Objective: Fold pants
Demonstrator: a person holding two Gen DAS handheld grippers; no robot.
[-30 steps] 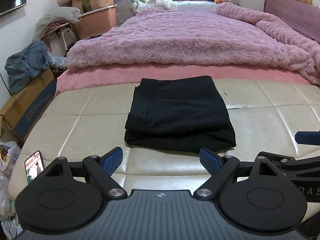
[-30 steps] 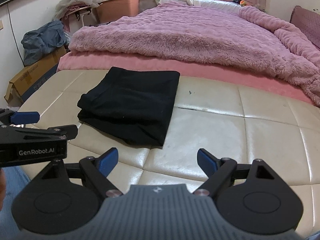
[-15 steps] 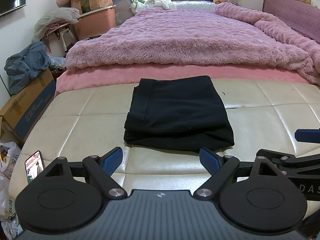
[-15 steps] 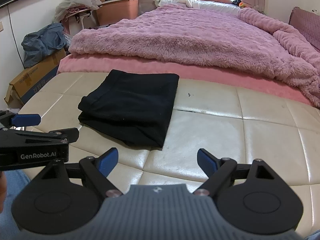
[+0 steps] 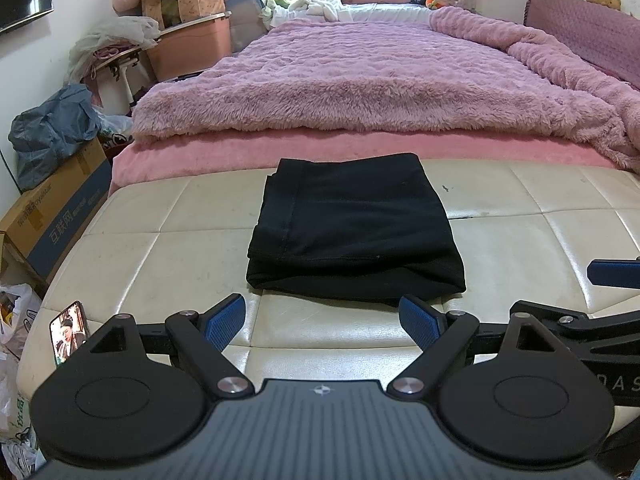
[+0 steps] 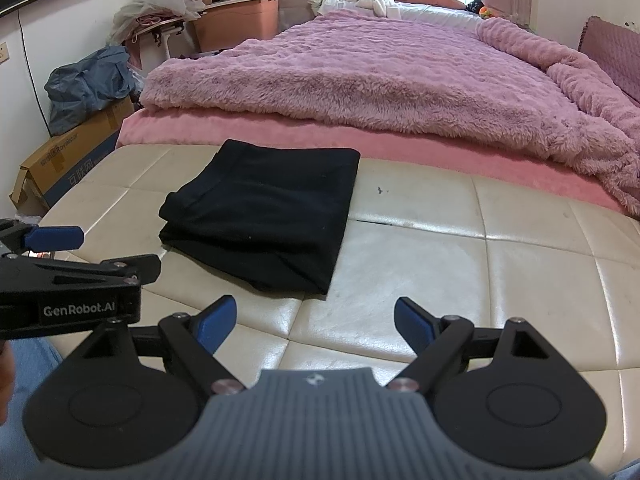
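a: two grippers, both idle. from the left wrist view, the left gripper (image 5: 322,316) has its jaws wide apart with nothing between them, held just short of the near edge of the pants (image 5: 354,228).

b: and the pants themselves?

a: black, already folded into a compact rectangle of several layers, lying flat on the cream bench (image 5: 160,240) at the foot of the bed (image 5: 360,76). the layered edges face the gripper. a phone (image 5: 69,330) sits at the bench's near left corner, well apart from the pants. the right gripper's finger (image 5: 614,273) pokes in from the right edge.

b: right wrist view?

a: right gripper (image 6: 314,320) has jaws spread too, empty, above bare bench (image 6: 440,264). the pants (image 6: 264,212) lie ahead and to its left, not touched. the left gripper (image 6: 72,276) shows side-on at the left edge, also clear of the cloth.

b: so which step is this?

a: i'd judge the folding is done or nearly so; both tools are off the cloth. the stack looks tidy, though the lower layers jut out a bit past the top one at the near edge.

b: next move?

a: if anything, a light press or a nudge to square that near edge. otherwise, just back away without snagging the top layer.
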